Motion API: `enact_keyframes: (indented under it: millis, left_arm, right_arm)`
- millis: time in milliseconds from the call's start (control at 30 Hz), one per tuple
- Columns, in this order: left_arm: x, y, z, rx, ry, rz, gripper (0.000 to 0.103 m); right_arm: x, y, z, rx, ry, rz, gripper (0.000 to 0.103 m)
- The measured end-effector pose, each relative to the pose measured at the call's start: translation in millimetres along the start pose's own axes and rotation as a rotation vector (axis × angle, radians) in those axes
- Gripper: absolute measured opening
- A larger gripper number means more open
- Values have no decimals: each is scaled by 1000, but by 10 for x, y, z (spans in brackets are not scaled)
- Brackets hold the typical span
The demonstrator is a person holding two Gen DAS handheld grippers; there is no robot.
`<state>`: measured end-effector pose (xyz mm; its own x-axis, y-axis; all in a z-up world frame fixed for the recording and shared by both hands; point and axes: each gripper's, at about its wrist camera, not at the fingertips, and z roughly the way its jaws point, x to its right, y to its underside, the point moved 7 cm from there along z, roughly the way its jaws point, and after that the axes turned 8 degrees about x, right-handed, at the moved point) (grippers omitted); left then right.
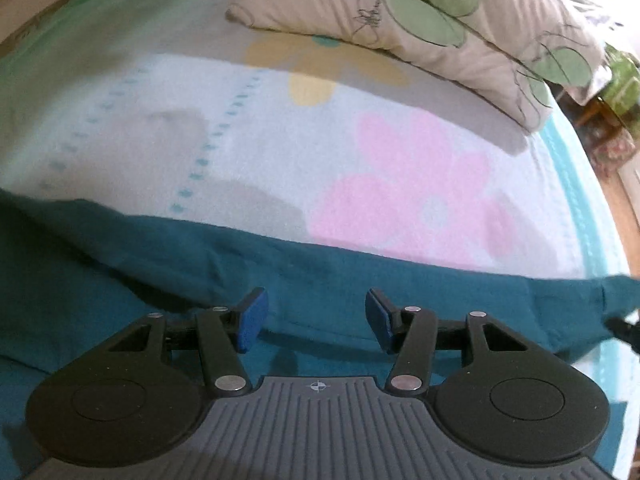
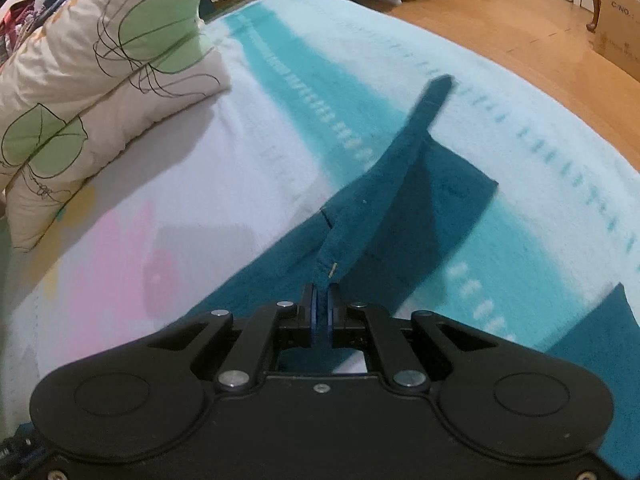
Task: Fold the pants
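Observation:
The teal pants point(image 1: 280, 272) lie spread across the near part of the bed. My left gripper point(image 1: 316, 320) is open, its blue pads point(image 1: 252, 320) hovering just above the teal cloth and holding nothing. In the right wrist view my right gripper point(image 2: 321, 312) is shut on an edge of the teal pants point(image 2: 380, 200). It lifts a taut ridge of cloth that runs away toward the far right, over more of the pants lying flat on the bed.
The bed is covered by a pale sheet point(image 1: 280, 140) with pink and yellow flowers and teal stripes. A folded cream quilt with green leaves point(image 1: 400, 20) lies at the back, also seen in the right wrist view point(image 2: 100, 80). Wooden floor point(image 2: 520, 20) and a cardboard box point(image 2: 620, 20) lie beyond the bed.

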<state>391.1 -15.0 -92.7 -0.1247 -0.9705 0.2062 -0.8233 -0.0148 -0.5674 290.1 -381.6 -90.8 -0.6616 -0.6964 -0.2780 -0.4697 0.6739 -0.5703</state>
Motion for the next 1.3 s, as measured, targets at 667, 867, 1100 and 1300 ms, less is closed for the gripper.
enact_keyframes:
  millis: [667,867,1100,1300]
  left_arm:
    - [-363,37,103,46,23,-255,53]
    - [-340,158,16,64,52,-298,53]
    - [-371,86,228,46,42,-396,52]
    - [-455,-137,256,104,-22,-386,11]
  right_arm:
    - [-28,-163,-47,24,-24,-1,9]
    - [-70,-212,-104,30,-37,-6,9]
    - [-34,-176,-157,23,-38,-12,9]
    - [40,-75,-233,4,-42,-6,9]
